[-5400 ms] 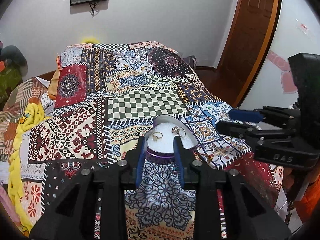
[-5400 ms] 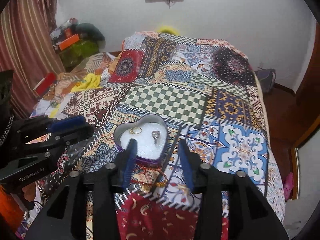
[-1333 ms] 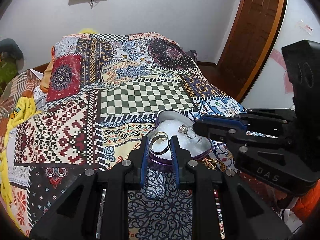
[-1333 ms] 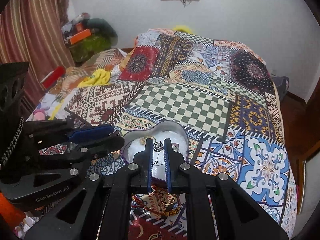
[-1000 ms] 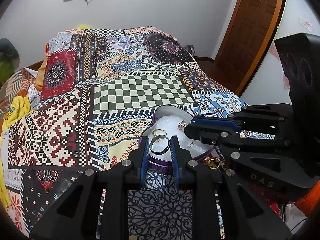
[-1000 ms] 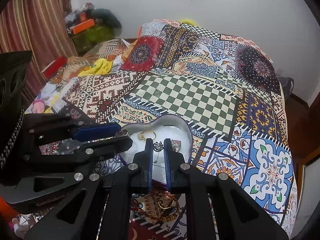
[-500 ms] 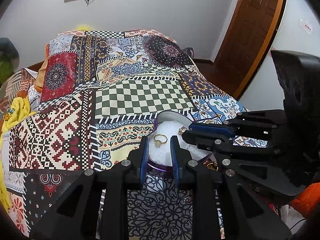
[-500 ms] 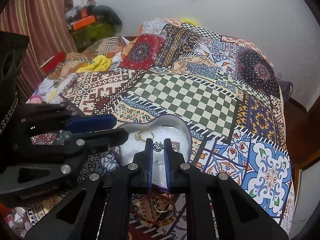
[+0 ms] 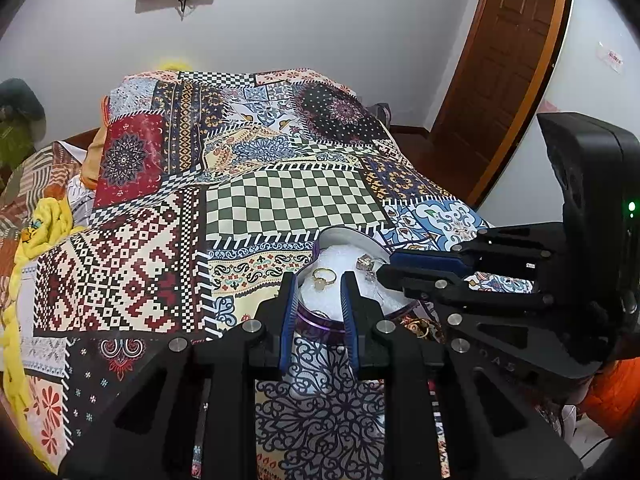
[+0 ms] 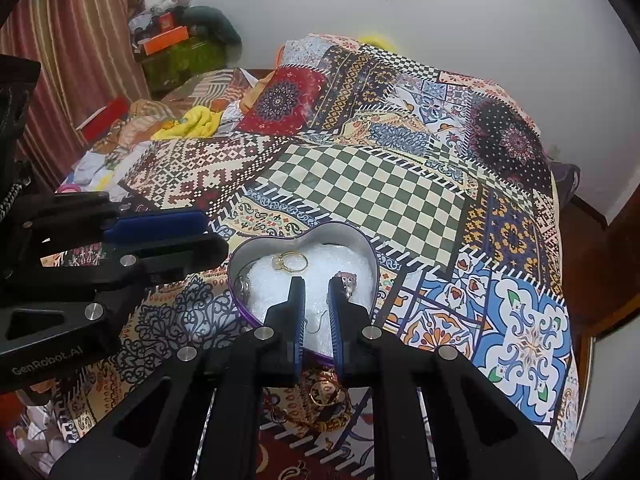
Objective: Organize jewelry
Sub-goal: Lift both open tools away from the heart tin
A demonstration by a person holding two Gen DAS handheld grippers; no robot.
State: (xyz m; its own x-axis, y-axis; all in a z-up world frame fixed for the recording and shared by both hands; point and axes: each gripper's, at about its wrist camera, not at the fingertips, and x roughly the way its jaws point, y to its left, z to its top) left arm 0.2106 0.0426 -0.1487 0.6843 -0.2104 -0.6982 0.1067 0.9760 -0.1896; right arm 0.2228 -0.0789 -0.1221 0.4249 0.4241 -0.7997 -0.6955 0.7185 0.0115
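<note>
A heart-shaped tin (image 10: 362, 236) with white padding lies on the patchwork bedspread; it also shows in the left wrist view (image 9: 348, 236). A gold ring (image 10: 290, 261) (image 9: 322, 278) lies in it, a stone-set piece (image 10: 347, 282) (image 9: 365, 262) beside it, and a thin earring hook (image 10: 318, 322). My left gripper (image 9: 319, 286) is open and empty at the tin's near rim. My right gripper (image 10: 316, 286) is slightly open and empty over the padding. More gold and beaded jewelry (image 10: 326, 398) lies on the spread in front of the tin.
The bedspread (image 9: 292, 200) covers the whole bed. Yellow cloth (image 9: 24, 264) and clutter lie along the left side (image 10: 184, 120). A wooden door (image 9: 504, 64) stands at the right. The bed's right edge drops to the floor (image 10: 584, 240).
My left gripper let go of the gold bangle-like ring and opened. My right gripper dropped the small earring onto the padding and opened a little. Both pulled back slightly.
</note>
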